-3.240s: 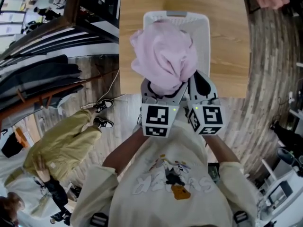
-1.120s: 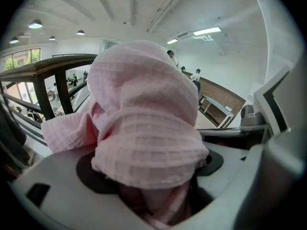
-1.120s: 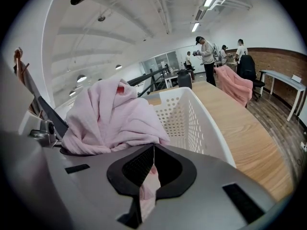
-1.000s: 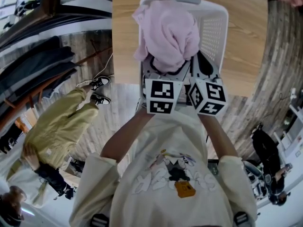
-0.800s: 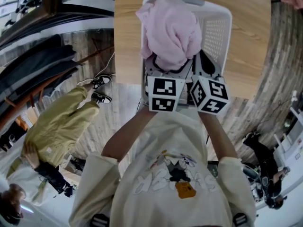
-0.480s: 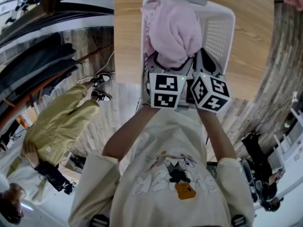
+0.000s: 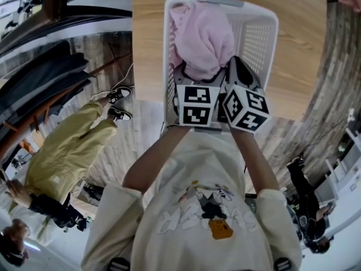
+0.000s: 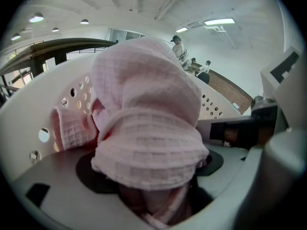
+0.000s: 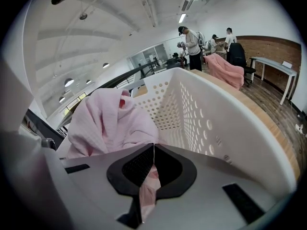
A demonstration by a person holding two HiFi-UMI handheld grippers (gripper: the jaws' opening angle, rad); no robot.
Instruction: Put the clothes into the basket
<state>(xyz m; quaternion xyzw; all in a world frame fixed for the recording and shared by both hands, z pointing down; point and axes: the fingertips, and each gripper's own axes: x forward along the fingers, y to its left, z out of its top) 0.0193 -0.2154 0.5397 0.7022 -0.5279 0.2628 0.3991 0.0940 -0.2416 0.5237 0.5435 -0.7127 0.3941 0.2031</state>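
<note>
A pink waffle-knit garment (image 7: pixel 203 38) hangs bunched in the left half of the white perforated laundry basket (image 7: pixel 256 38), which stands on a wooden table (image 7: pixel 299 49). Both grippers hold the garment from the basket's near end. The left gripper (image 7: pixel 192 77) has a thick bundle of the pink garment (image 8: pixel 144 119) filling the space between its wide-set jaws, with the basket wall (image 8: pixel 24 123) beside it. The right gripper (image 9: pixel 151 162) pinches a thin fold between nearly meeting pads. The rest of the garment (image 9: pixel 110 119) drapes to the left inside the basket (image 9: pixel 211 114).
A person in olive clothes (image 7: pixel 67 157) is on the floor at the left, beside a rack of dark clothing (image 7: pixel 45 89). Another pink cloth (image 9: pixel 223 68) lies on a far table, with people (image 9: pixel 192 42) standing behind it.
Both grippers have sunk with the pink garment. It was bulging over the basket's left rim and now sits lower, inside the walls.
</note>
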